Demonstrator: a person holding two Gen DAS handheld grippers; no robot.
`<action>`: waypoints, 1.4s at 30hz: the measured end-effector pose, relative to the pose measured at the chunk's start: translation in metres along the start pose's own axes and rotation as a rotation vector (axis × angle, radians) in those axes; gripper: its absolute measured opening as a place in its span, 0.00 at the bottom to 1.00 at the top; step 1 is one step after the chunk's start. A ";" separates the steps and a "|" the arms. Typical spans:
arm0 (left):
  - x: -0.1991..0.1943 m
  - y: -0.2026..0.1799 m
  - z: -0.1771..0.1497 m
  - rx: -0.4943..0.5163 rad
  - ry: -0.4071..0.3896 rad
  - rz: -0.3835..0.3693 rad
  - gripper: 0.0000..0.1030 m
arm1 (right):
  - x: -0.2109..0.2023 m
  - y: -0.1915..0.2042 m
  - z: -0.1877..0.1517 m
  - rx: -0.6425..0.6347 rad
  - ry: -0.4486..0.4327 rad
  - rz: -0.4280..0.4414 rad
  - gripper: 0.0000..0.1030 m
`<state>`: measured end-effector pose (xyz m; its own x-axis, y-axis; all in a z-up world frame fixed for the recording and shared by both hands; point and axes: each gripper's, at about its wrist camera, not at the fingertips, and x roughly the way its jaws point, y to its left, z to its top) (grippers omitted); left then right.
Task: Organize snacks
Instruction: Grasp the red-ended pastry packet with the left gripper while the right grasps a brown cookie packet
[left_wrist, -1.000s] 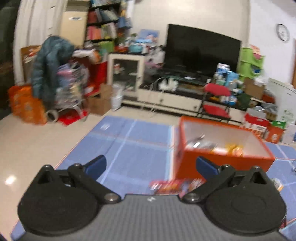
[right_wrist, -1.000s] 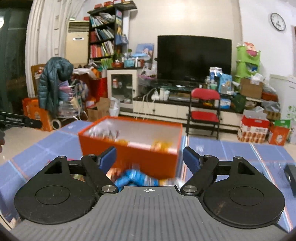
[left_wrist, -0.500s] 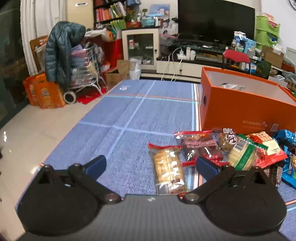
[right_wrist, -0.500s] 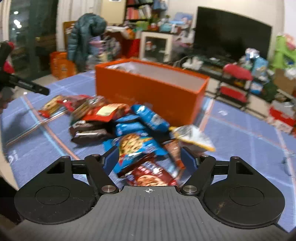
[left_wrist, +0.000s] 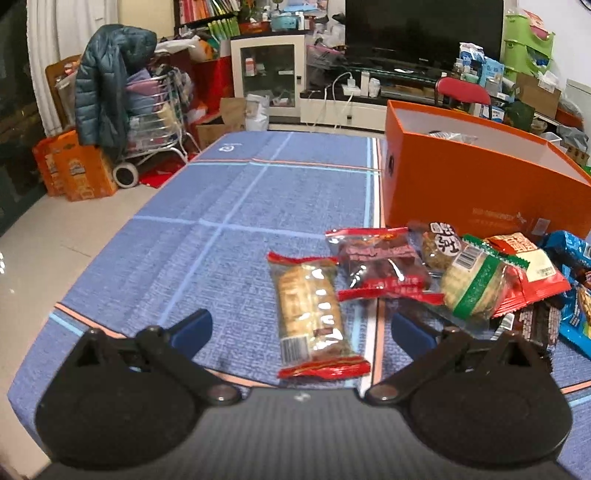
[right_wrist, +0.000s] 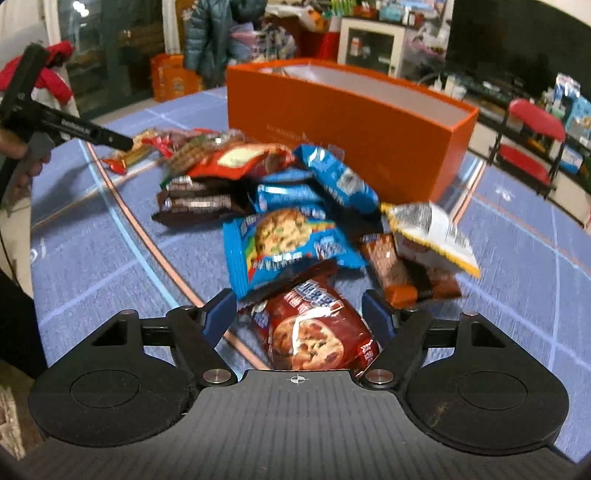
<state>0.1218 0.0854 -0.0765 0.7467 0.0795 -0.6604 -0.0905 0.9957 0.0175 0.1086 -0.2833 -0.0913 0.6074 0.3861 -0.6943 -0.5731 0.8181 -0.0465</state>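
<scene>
**Both tongs lowered over the snack pile, first picks not yet made**

We are at the picking-up step: nothing is gripped, and most of the snacks lie loose on the blue tabletop in front of the orange box, which stands at the far right in the left wrist view and already has a packet or two showing inside.

Our left tongs are spread wide and empty. The clear cracker packet with red ends lies between their fingers, near us, not pinched. Just right of it sit a dark red packet and a green-edged rice cracker, overlapping the rest of the heap.

Our right tongs are opening, with the red cookie packet lying between the blue fingers; the pads do not look pressed on it. Beyond it lie the blue cookie packet, partly on top of the red one's far end, and a yellow-edged silver bag to the right.

Next, we judge, each pair must settle lower around its packet and close across the narrow width, then lift it clear and carry it to the box. The red cookie packet may drag its blue neighbour along, so a clean lift matters.
</scene>
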 end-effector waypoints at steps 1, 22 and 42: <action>0.000 0.001 0.000 -0.007 -0.001 0.001 1.00 | 0.001 0.000 -0.002 0.014 0.019 0.003 0.66; 0.001 -0.006 0.000 0.108 -0.073 -0.072 1.00 | -0.022 0.061 0.010 0.267 0.055 -0.272 0.72; 0.044 -0.004 -0.001 0.022 0.037 -0.058 0.99 | -0.011 0.053 -0.003 0.276 0.028 -0.244 0.64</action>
<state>0.1540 0.0846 -0.1062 0.7255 0.0204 -0.6880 -0.0334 0.9994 -0.0056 0.0702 -0.2458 -0.0877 0.6904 0.1564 -0.7064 -0.2410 0.9703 -0.0206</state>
